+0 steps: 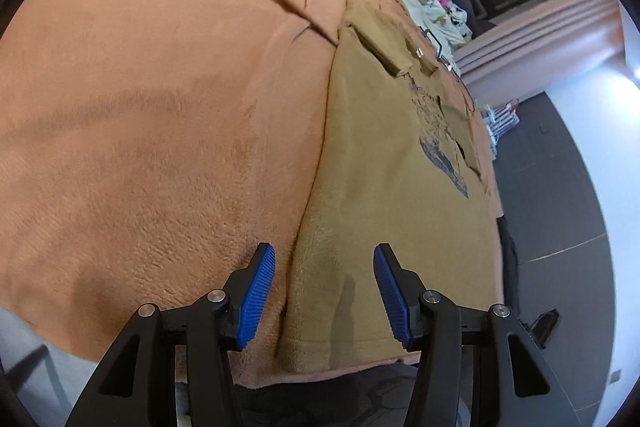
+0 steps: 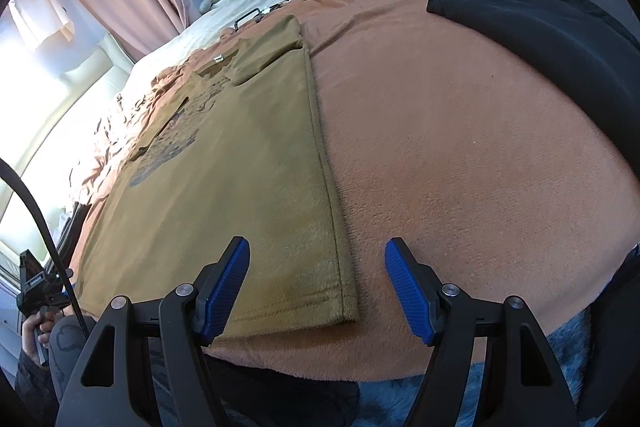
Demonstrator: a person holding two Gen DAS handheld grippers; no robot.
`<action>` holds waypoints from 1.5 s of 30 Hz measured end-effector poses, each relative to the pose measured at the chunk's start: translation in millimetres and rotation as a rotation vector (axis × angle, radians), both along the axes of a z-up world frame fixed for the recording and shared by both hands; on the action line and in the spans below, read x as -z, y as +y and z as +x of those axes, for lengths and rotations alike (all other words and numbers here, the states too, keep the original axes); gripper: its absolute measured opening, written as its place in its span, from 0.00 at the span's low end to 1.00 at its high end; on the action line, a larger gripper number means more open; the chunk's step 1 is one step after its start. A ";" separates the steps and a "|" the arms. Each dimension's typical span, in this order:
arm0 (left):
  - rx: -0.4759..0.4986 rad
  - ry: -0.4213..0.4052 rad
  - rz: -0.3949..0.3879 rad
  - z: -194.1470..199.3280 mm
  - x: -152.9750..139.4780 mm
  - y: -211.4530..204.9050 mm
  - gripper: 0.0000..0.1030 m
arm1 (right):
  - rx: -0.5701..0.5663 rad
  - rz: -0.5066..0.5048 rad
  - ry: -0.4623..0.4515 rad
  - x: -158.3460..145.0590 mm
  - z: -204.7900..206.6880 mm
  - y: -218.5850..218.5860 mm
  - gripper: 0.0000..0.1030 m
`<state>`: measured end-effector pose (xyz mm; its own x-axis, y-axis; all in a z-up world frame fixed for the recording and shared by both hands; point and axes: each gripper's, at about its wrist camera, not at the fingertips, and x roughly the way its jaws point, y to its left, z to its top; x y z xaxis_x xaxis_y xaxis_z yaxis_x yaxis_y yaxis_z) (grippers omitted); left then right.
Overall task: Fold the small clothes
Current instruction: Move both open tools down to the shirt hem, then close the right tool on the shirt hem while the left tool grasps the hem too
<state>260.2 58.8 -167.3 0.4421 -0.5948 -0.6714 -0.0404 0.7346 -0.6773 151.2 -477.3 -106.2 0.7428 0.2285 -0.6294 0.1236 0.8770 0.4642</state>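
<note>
soft daylight, window glare (image 2: 36,39) at left, strong fisheye bending, dark vignetted corners, mild blur

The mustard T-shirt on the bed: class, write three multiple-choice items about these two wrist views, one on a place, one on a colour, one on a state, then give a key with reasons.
1. Where does the black garment lie?
A. on the T-shirt
B. on the orange blanket, apart from the T-shirt
C. on the floor

2. What colour are the pads?
A. blue
B. red
C. white

3. How do the left gripper and right gripper stand?
A. both shut on cloth
B. one open, one shut
C. both open, holding nothing

Key: B, bare orange blanket separates it from the T-shirt; A, ribbed blue in both views; C, the jaws stand wide, each over a hem corner.
</note>
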 end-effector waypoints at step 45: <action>-0.078 0.076 -0.070 -28.5 11.4 -3.3 0.32 | -0.008 0.294 0.066 25.9 7.6 -27.0 0.44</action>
<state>231.7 55.5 -178.8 0.4380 -0.6074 -0.6627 -0.1491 0.6779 -0.7199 158.8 -504.2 -132.1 0.6997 0.4137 -0.5825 0.1560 0.7072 0.6896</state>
